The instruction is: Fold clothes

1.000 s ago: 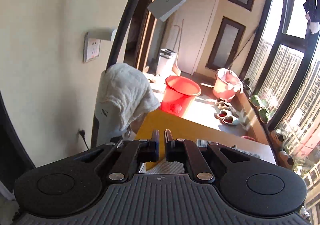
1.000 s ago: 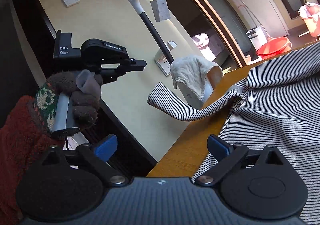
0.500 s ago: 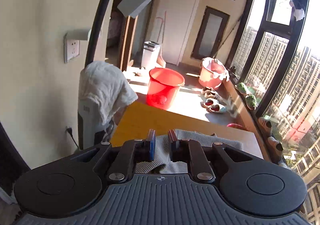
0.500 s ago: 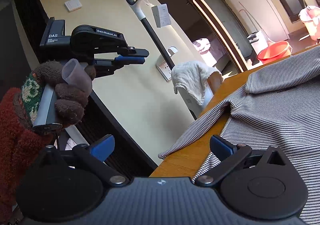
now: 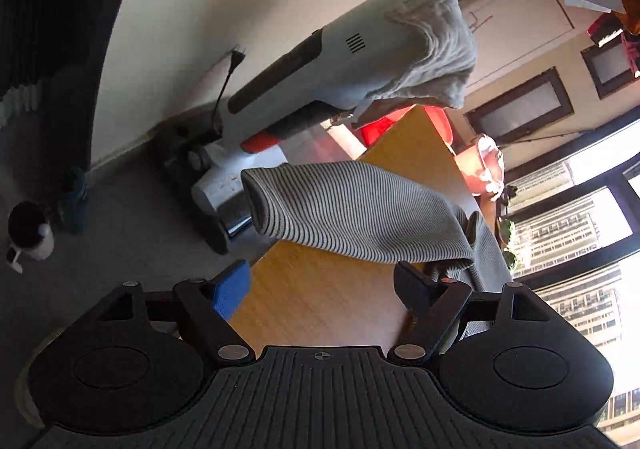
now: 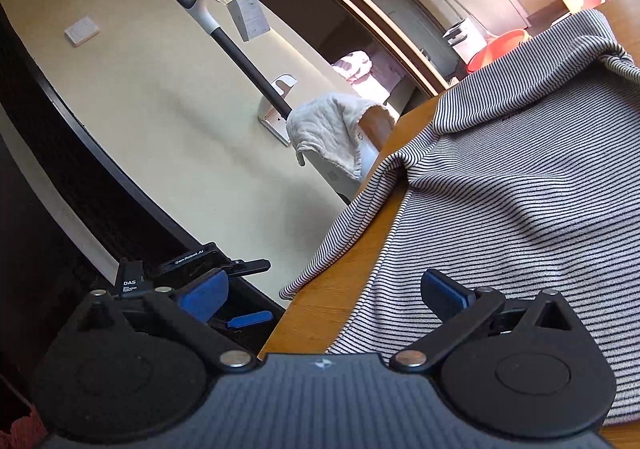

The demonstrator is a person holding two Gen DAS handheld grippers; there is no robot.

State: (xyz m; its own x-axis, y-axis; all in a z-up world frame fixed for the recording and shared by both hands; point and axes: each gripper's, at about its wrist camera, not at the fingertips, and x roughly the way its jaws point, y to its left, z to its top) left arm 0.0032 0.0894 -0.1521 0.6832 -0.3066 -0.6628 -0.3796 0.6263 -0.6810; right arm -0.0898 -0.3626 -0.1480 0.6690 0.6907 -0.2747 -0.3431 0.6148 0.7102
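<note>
A black-and-white striped shirt (image 6: pixel 520 177) lay spread on a wooden table (image 6: pixel 340 289), with one sleeve (image 5: pixel 352 213) reaching past the table's edge. In the left wrist view the sleeve's open cuff hung out over the floor, just beyond the corner of the table.

The left gripper (image 5: pixel 322 285) pointed down at the table's bare wood. Its jaws had just been opening and stood wide apart. Nothing lay between them; the sleeve was ahead of the fingertips, and the right-hand finger (image 5: pixel 416 289) sat close to the sleeve's lower fold, though contact could not be made out. In the right wrist view the same gripper showed low at the left, off the table's edge, its two thin fingers spread.

The right gripper (image 6: pixel 328 295) hovered over the table's near edge with its jaws wide and empty. Its left blue pad (image 6: pixel 204 295) hung off the table, while the right pad (image 6: pixel 444 295) was over the shirt's body, and whether it touched the cloth could not be told.

Beyond the table an upright vacuum cleaner (image 6: pixel 224 45) leaned by the cream wall (image 6: pixel 160 109), with a pale towel (image 6: pixel 332 129) draped over its body. A red bucket (image 6: pixel 496 49) stood farther back on the sunlit floor.
</note>
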